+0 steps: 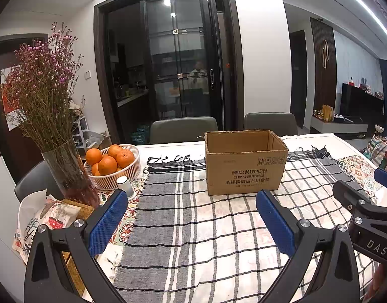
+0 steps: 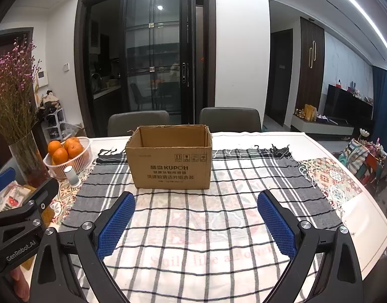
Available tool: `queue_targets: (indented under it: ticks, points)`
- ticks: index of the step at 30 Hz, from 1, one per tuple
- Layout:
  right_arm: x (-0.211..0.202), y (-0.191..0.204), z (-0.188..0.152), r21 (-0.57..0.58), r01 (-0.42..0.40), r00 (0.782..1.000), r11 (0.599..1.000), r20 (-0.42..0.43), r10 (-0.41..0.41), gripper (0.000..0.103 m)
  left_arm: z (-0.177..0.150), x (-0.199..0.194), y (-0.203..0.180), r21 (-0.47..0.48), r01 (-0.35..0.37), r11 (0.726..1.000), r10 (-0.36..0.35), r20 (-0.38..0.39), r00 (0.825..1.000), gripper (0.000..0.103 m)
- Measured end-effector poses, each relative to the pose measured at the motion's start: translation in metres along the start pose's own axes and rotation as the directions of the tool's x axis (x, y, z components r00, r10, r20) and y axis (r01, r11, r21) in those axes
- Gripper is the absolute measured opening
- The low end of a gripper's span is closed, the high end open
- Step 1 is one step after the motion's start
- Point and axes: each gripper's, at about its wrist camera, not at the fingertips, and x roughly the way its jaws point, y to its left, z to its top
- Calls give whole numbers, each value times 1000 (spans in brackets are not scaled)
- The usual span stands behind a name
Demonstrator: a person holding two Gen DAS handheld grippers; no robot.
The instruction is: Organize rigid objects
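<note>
Blue-padded fingers frame both wrist views. The left gripper (image 1: 192, 223) hovers low over the checked cloth (image 1: 193, 227), level and aimed at twelve o'clock, spread wide with nothing between its pads. The right gripper (image 2: 196, 224) hangs beside it in the same pose, equally spread and empty; a fingertip of the person's hand (image 2: 20, 284) shows at seven o'clock in its view, though the grip itself is mostly hidden. The cardboard box (image 2: 169, 160) stands upright and open-topped on the cloth at twelve o'clock from the right gripper, apart from both. At ten o'clock sit a basket of oranges (image 1: 112, 166), a small white cup (image 1: 125, 185) and a glass vase (image 1: 69, 174).
</note>
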Motion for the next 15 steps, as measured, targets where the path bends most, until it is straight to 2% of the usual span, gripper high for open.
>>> queue_targets:
  ticks: [15]
  points:
    - [3,6,-3,-15,-3,1000,1000,-6,3,98,-2,6,5,-14,3,1000,-3,-13,1000,103]
